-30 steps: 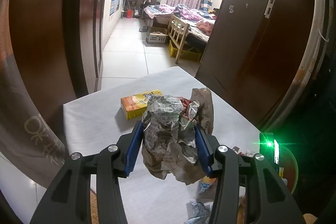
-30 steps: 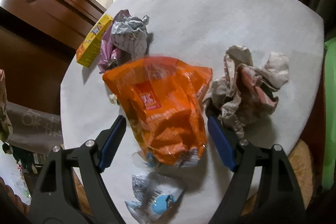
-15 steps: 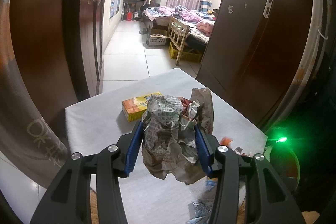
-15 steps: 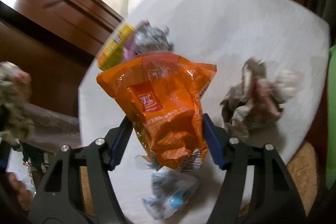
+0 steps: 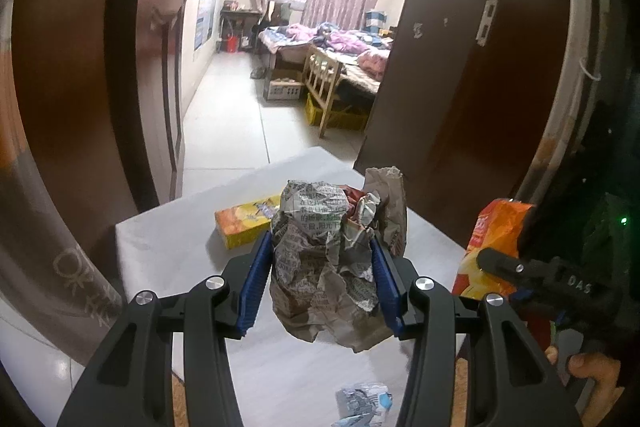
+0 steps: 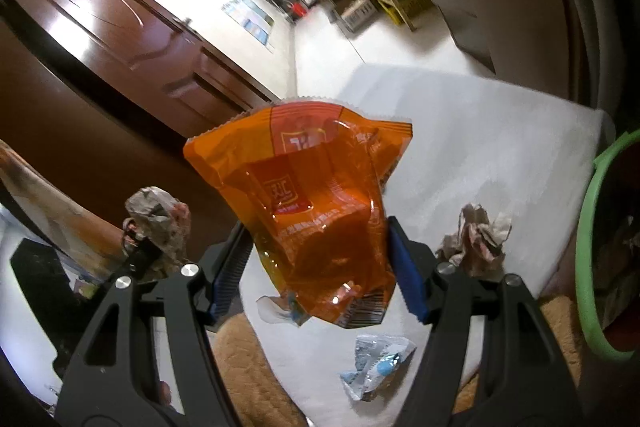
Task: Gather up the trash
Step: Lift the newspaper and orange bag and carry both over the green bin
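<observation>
The orange snack bag (image 6: pixel 316 219) is clamped between the blue pads of the right claw (image 6: pixel 320 267), which have just been closing onto it; the bag hangs clear above the worktop (image 6: pixel 480 147), its serrated top edge uppermost and its crumpled, barcoded lower end below the pad line. The same bag (image 5: pixel 492 247) shows at the right edge of the left wrist view, level with the left claw (image 5: pixel 320 283). The crumpled newspaper wad (image 5: pixel 332 259) is clamped between the left claw's blue pads, filling the gap from pad to pad, with its ragged lower end hanging below them and off the worktop (image 5: pixel 168 247); in the right wrist view the wad (image 6: pixel 160 223) appears to the left of the orange bag, apart from it. Left on the white-covered worktop: a yellow carton (image 5: pixel 246 223) lying flat beyond the left claw, a second crumpled paper wad (image 6: pixel 476 243) just beyond the right claw's right finger, and a small silver-and-blue wrapper (image 6: pixel 376 359) near the front edge beneath the right claw. A green-rimmed bin (image 6: pixel 588 247) stands just beside the worktop's right side; dark crumpled matter is visible inside it, but what it is cannot be made out. A person's fingers (image 5: pixel 588 371) grip the handle of the right claw. Beyond the worktop are dark brown doors (image 5: pixel 460 87) and a tiled floor (image 5: pixel 228 99).
</observation>
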`<state>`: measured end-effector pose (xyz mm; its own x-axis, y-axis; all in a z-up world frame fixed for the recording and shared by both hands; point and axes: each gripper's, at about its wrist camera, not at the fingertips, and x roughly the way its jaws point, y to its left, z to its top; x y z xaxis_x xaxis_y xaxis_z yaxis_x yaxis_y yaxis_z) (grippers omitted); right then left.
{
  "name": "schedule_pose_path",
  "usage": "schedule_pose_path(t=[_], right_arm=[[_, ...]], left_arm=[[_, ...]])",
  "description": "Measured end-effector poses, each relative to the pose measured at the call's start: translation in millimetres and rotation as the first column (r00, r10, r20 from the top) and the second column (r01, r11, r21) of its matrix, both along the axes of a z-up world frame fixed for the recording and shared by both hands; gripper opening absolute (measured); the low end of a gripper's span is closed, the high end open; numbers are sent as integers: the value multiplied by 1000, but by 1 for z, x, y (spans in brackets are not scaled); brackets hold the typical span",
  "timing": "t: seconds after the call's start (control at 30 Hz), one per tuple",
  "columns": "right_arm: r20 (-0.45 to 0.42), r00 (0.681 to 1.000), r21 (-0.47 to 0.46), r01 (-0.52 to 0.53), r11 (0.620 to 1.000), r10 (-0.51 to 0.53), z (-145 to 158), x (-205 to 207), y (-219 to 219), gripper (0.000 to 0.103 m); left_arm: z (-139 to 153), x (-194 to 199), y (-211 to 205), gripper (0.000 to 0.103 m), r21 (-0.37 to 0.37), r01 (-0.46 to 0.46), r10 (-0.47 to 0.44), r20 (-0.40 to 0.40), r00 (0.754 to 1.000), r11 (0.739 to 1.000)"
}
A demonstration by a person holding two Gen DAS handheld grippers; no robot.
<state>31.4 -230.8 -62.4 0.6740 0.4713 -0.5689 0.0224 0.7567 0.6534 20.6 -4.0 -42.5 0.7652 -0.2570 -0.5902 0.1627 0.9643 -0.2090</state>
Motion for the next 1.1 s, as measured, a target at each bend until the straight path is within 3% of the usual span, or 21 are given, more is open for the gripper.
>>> schedule_pose_path(t=[0.27,0.63,0.83,1.1], right_arm=[[80,997,45,-4,999,0,23,-21,-18,65],[101,991,106,74,992,-85,20,-43,-58,65],[109,986,141,108,984,-124,17,-50,-80,65],[93,967,171,218,961,-236,7,-65,-128,65]], left_arm=[[11,-10,-21,46,24,41,-42,26,999,999],[4,-14,-72,46,73,143,-143,-11,990,987],[-10,-17,-102,46,97,217,-213,-51,976,971],[-29,-16,-150,46,103,337,-327,-99,940,936]])
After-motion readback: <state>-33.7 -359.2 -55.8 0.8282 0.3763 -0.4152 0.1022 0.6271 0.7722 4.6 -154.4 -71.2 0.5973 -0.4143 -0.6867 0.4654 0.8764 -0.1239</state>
